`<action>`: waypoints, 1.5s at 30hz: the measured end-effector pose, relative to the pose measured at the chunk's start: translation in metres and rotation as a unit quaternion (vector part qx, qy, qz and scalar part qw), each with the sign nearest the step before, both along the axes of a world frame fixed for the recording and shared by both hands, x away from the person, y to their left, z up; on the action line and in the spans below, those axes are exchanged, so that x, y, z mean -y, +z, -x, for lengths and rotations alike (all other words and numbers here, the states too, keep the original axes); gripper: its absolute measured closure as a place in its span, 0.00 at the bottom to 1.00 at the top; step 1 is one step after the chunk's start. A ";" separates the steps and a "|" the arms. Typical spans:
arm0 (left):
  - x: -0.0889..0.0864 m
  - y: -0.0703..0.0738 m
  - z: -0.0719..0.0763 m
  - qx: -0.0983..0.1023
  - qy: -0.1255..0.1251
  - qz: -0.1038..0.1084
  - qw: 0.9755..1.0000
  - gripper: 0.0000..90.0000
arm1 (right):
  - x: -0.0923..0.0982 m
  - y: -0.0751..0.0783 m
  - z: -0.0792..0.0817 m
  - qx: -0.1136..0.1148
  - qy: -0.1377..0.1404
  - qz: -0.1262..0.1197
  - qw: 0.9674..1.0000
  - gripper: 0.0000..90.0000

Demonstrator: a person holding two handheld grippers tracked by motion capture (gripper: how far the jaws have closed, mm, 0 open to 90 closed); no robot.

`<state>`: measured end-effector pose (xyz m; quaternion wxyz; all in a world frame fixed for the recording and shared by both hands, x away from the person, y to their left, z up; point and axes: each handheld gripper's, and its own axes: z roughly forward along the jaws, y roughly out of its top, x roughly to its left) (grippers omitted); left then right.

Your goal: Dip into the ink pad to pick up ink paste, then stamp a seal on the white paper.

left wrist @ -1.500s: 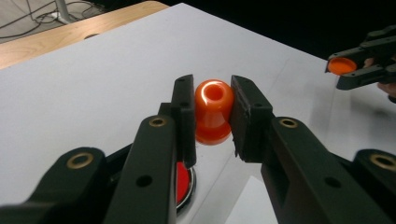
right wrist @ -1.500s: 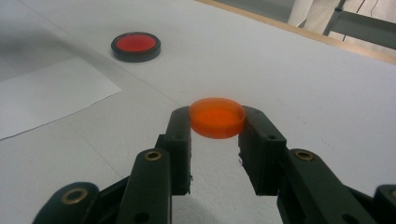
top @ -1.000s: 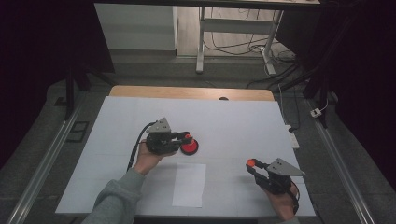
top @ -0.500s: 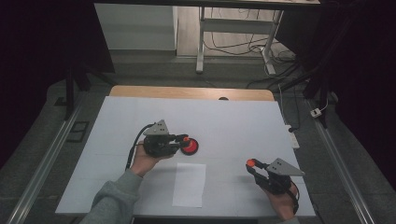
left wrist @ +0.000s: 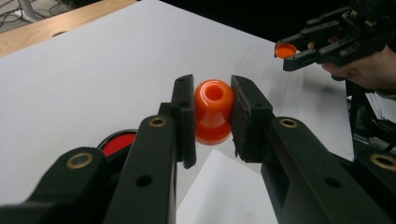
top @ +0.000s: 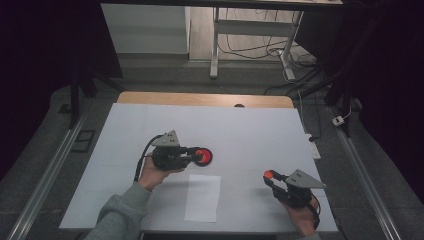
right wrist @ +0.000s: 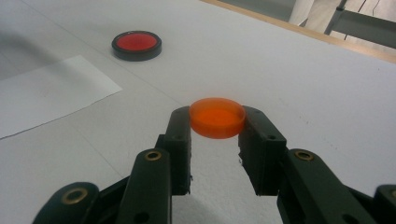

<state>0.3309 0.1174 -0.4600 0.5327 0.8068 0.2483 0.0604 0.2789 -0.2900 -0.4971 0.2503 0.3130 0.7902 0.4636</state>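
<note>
Left gripper (left wrist: 212,116): jaws clamped on the sides of an orange bottle (left wrist: 213,112), mouth open and uncapped, held above the table (top: 260,130) close to a black-rimmed red disc (right wrist: 137,45) and a sheet of paper (top: 203,197). Right gripper (right wrist: 216,126): jaws clamped on the rim of an orange cap (right wrist: 217,116), held low over the table well apart from the bottle. Status, as judged: both parts picked up; bringing them together and fitting cap to mouth remains, though the thread, if any, cannot be made out.
</note>
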 end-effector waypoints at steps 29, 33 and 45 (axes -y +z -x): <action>0.011 -0.013 0.022 0.008 -0.028 -0.030 0.999 0.80 | -0.001 -0.001 0.000 -0.002 0.001 0.000 1.000 0.72; 0.013 -0.017 0.026 0.003 -0.033 -0.035 0.999 0.80 | -0.001 -0.001 0.000 -0.002 0.001 0.000 1.000 0.72; 0.021 -0.029 0.034 -0.009 -0.046 -0.056 0.997 0.80 | 0.000 -0.001 -0.001 -0.003 0.001 -0.001 1.000 0.72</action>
